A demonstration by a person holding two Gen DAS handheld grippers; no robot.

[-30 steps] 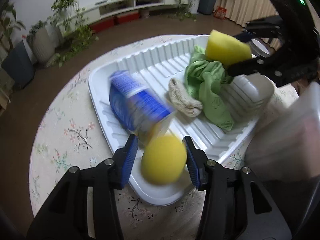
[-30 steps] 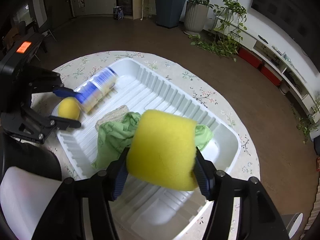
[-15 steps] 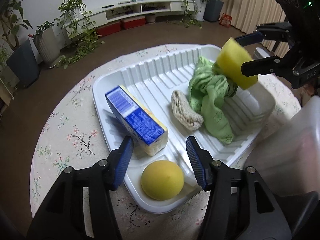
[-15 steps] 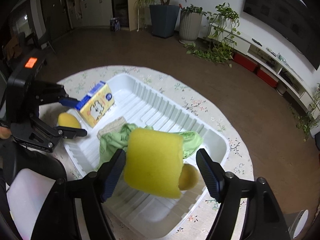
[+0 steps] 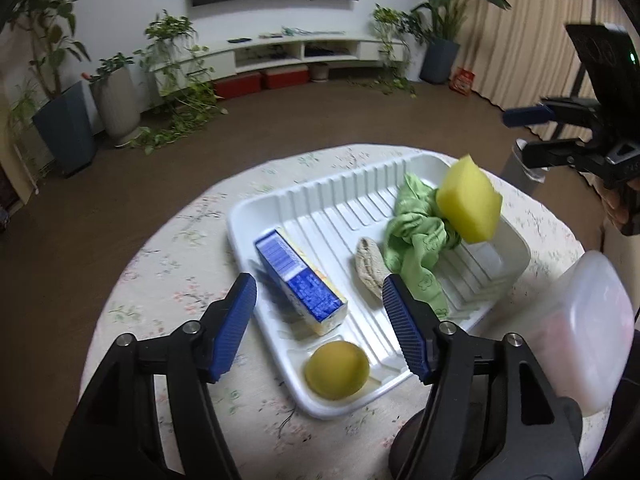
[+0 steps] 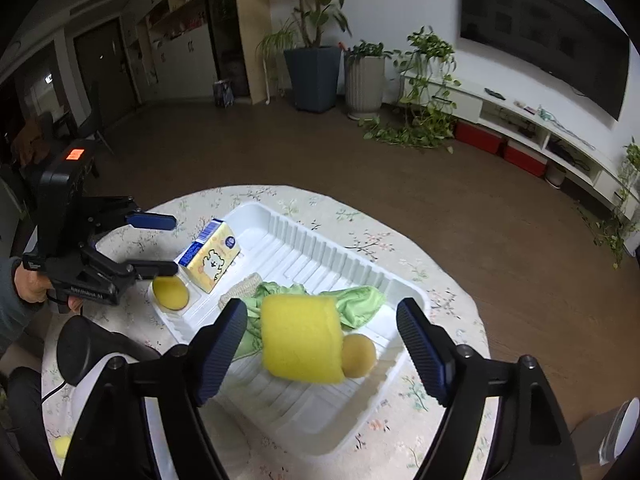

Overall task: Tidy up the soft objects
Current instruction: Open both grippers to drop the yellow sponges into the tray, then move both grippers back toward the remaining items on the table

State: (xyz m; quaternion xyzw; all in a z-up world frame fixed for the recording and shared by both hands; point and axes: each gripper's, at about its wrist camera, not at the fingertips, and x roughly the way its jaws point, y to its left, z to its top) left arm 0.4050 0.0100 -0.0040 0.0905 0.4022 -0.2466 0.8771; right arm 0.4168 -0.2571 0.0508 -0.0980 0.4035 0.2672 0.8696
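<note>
A white ribbed tray (image 5: 312, 216) (image 6: 316, 416) on the round table holds a yellow sponge (image 5: 469, 199) (image 6: 301, 338), a green cloth (image 5: 414, 240) (image 6: 356, 306), a beige knitted piece (image 5: 370, 266) (image 6: 240, 288), a blue and yellow carton (image 5: 302, 282) (image 6: 210, 258) and two yellow balls (image 5: 337, 369) (image 6: 359, 356). The sponge is free of the fingers, over the cloth. My left gripper (image 5: 320, 326) is open and empty above the tray's near corner. My right gripper (image 6: 320, 352) is open and empty above the sponge.
A translucent plastic container (image 5: 584, 328) stands at the table's right edge beside the tray. The flowered tablecloth (image 5: 180, 280) shows bare left of the tray. A small yellow object (image 6: 62, 446) lies near the table edge in the right wrist view.
My right gripper opened and let go of the sponge, which now lies over the cloth. My left gripper opened off the yellow ball and both grippers pulled back and up.
</note>
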